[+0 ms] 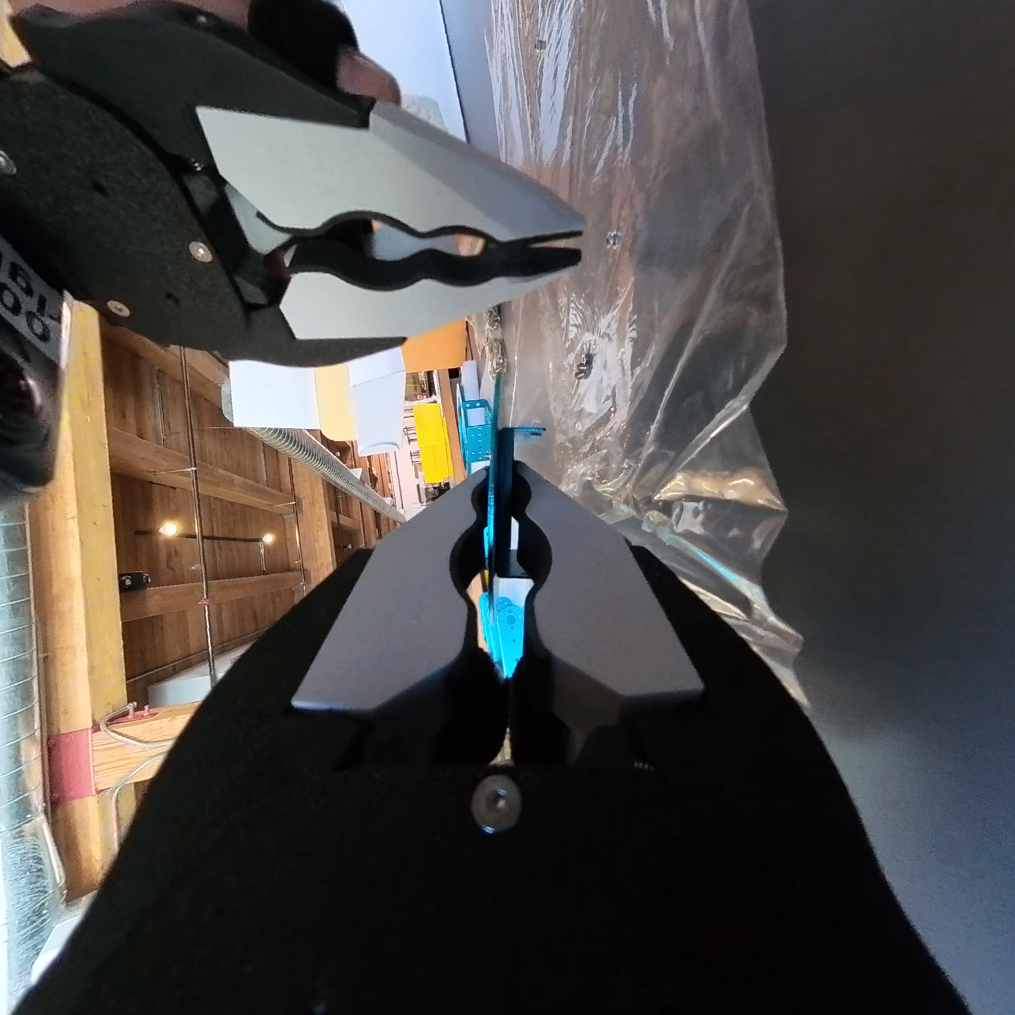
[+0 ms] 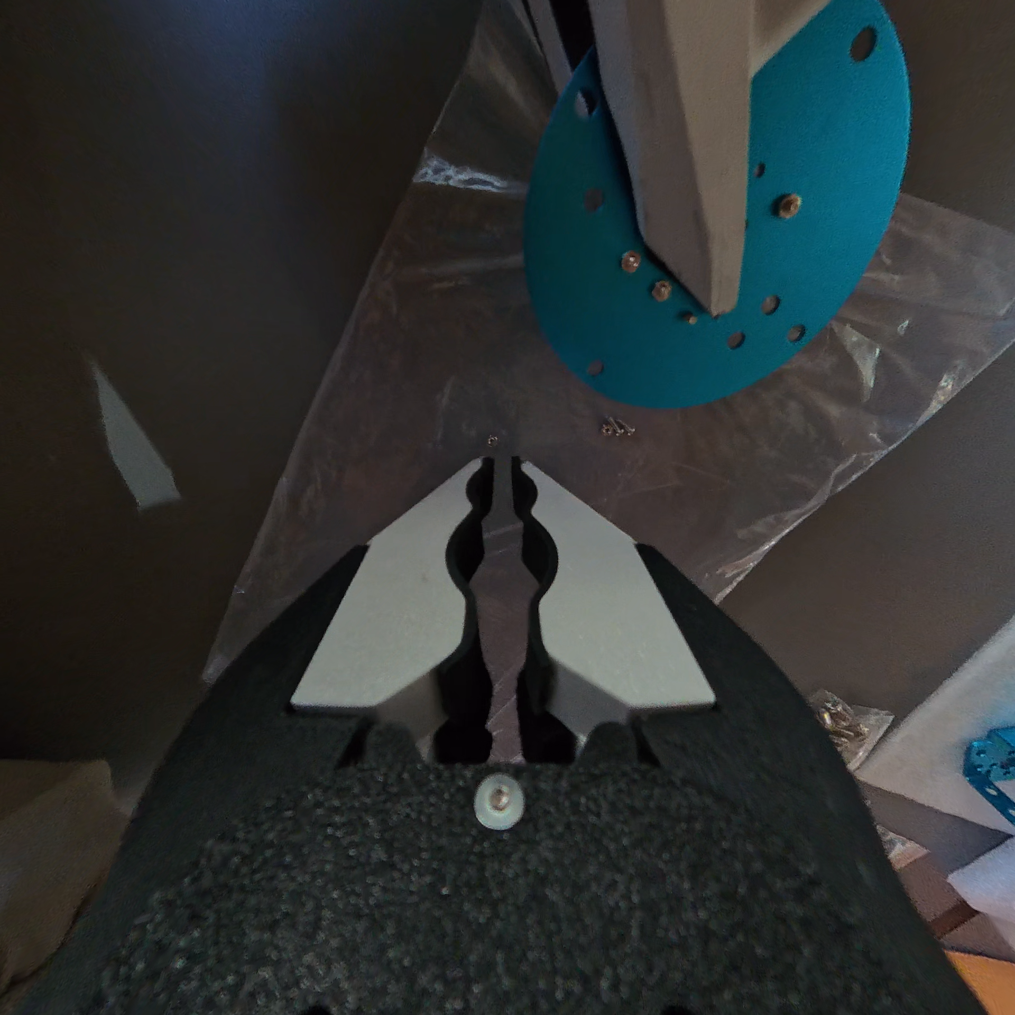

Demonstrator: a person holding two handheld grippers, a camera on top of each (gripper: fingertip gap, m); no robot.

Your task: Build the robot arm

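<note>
My left gripper (image 1: 502, 478) is shut on a round blue metal disc (image 1: 502, 626), seen edge-on between its fingers together with a black part. In the right wrist view the disc (image 2: 604, 307) shows its face, with several holes and small brass fasteners, and a grey finger (image 2: 708, 230) of the left gripper lies across it. My right gripper (image 2: 502, 462) hangs over a clear plastic bag (image 2: 417, 384) on a dark table, its jaws a narrow gap apart with nothing visible between them. A tiny screw (image 2: 492, 439) lies just beyond its tips. It also shows in the left wrist view (image 1: 576, 248).
A few loose screws (image 2: 618, 428) lie on the bag below the disc. A small bag of hardware (image 2: 840, 719), white foam (image 2: 955, 697) and a blue perforated bracket (image 2: 994, 769) sit at the right. Yellow bins (image 1: 434, 445) and wooden beams stand beyond the table. One gripper's finger ends stand about 8 cm off the other's. Left tips and right tips are each some 30 cm from the blue perforated bracket (image 2: 994, 769).
</note>
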